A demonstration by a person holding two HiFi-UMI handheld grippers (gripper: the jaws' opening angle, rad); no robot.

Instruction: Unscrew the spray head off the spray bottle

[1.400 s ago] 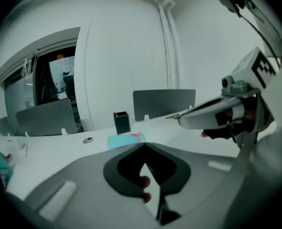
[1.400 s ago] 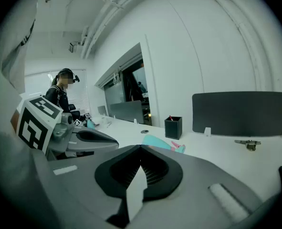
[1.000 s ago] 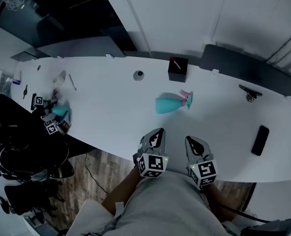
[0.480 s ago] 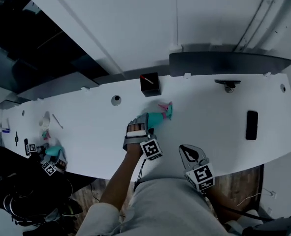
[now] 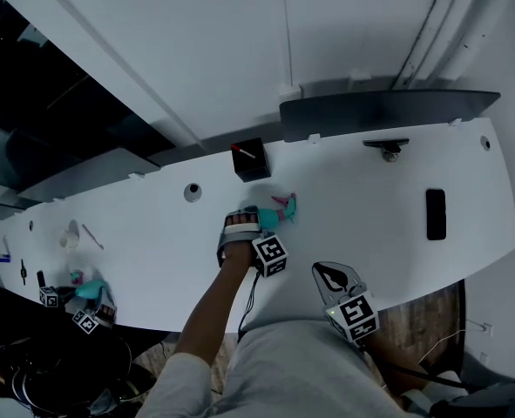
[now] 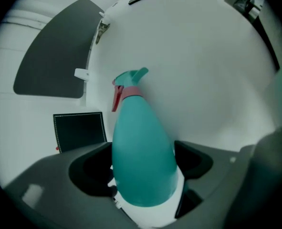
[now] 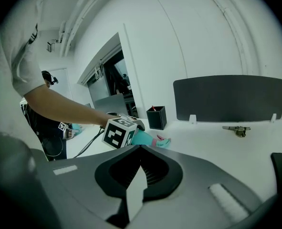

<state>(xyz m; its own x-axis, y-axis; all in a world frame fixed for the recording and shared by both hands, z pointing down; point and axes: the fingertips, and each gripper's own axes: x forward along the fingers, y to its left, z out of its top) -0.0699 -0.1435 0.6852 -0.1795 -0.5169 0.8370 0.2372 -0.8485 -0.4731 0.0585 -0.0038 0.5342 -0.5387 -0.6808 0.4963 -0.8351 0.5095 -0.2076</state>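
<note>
Left gripper (image 5: 243, 224) — jaws closing, spray bottle (image 6: 141, 147) lying between them, spray head (image 6: 129, 82) pointing away; right gripper (image 5: 332, 276) closed, empty.

White table (image 5: 353, 198), long, near edge curved. Far side, about centre: black square pen pot (image 5: 251, 161), red-tipped pen (image 5: 242, 152) standing in it. Left of the pot: small round grommet (image 5: 193, 192). Far right: dark upright panel (image 5: 388, 110) along the edge, with a small metal fitting (image 5: 385, 147) on the table just beside it. Right end: black phone (image 5: 436, 214) lying flat. Wood floor (image 5: 427, 320) past the near edge.
</note>
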